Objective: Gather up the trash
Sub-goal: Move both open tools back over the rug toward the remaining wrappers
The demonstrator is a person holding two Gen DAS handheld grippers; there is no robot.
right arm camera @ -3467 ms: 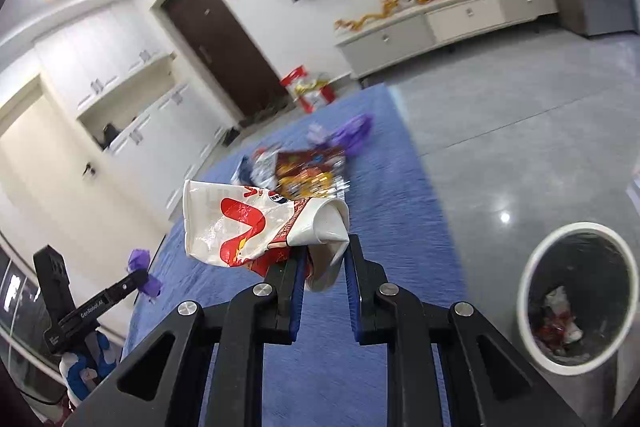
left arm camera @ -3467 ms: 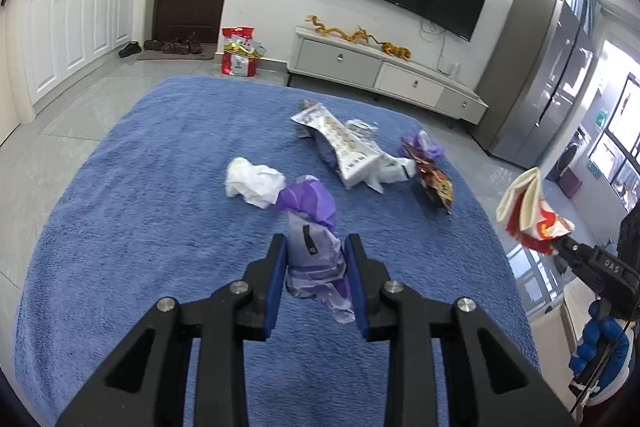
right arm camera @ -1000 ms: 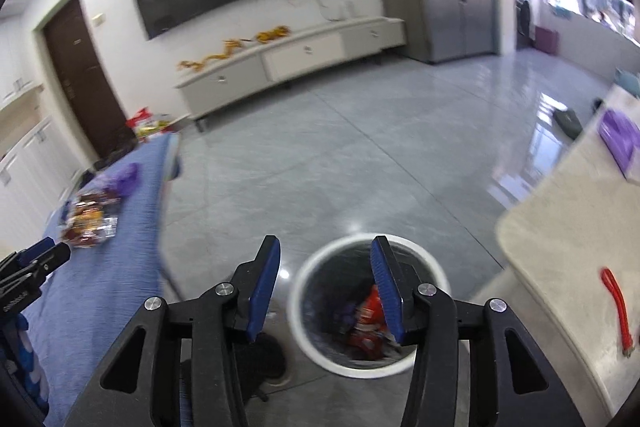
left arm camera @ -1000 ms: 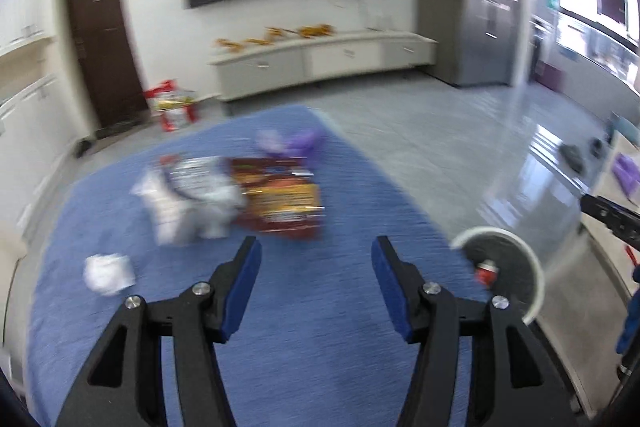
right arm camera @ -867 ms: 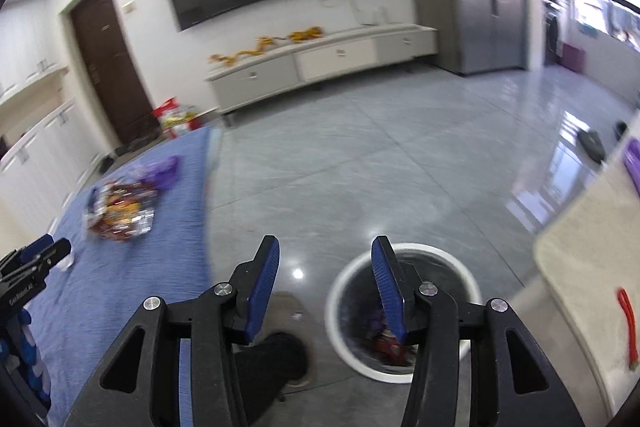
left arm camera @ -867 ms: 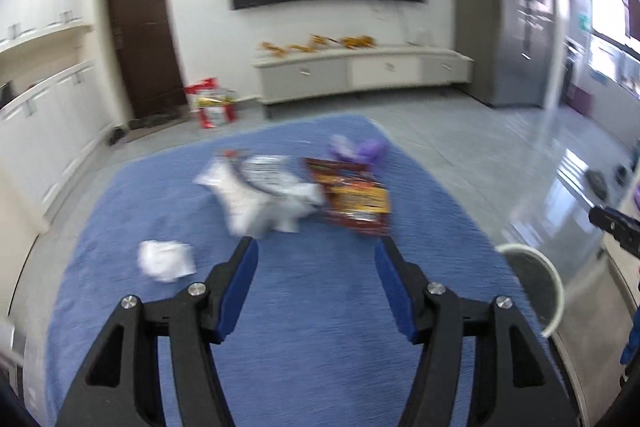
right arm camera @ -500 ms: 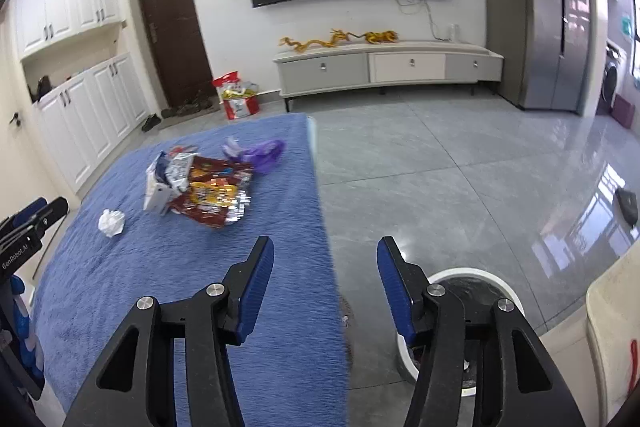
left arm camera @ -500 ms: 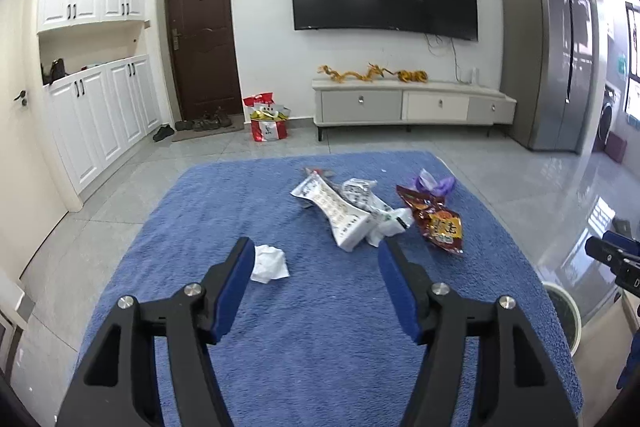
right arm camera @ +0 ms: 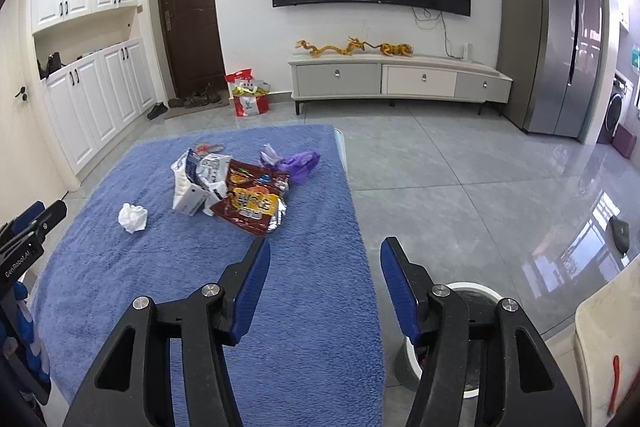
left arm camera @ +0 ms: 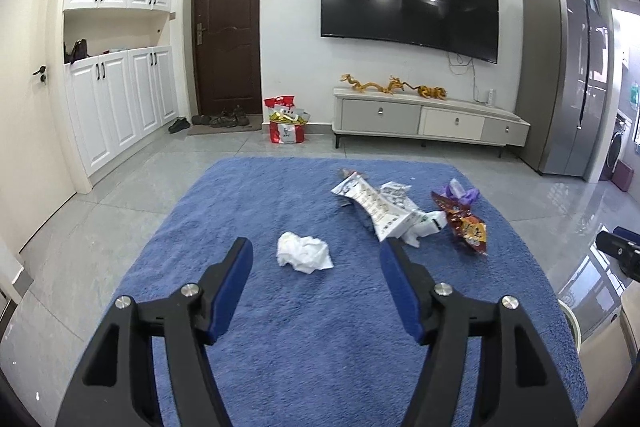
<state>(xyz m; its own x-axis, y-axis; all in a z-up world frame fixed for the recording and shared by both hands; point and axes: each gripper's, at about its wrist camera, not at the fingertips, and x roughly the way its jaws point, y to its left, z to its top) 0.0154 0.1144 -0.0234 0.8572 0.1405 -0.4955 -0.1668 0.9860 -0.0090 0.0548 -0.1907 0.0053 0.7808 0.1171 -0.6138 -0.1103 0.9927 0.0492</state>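
Note:
My left gripper (left arm camera: 316, 259) is open and empty above the blue cloth-covered table (left arm camera: 248, 211). A crumpled white tissue (left arm camera: 304, 251) lies just beyond its fingertips. Farther right lie a white printed wrapper (left arm camera: 380, 209), a red-brown snack bag (left arm camera: 466, 227) and a purple wrapper (left arm camera: 464, 194). My right gripper (right arm camera: 325, 259) is open and empty over the table's right edge. In its view the snack bag (right arm camera: 250, 205), white wrapper (right arm camera: 196, 179), purple wrapper (right arm camera: 298, 163) and tissue (right arm camera: 133, 218) lie ahead to the left. The white bin (right arm camera: 470, 291) stands on the floor below, partly hidden by the right finger.
A TV cabinet (left arm camera: 424, 121) and red bag (left arm camera: 286, 127) stand at the far wall, a fridge (left arm camera: 568, 83) at the right. White cupboards (left arm camera: 120, 99) line the left. A pale counter (right arm camera: 608, 347) with a red item sits at the right.
Both grippers dropped their wrappers into the bin and swung back from it to face the table. Both are now open and empty; the left has come closer to the tissue.

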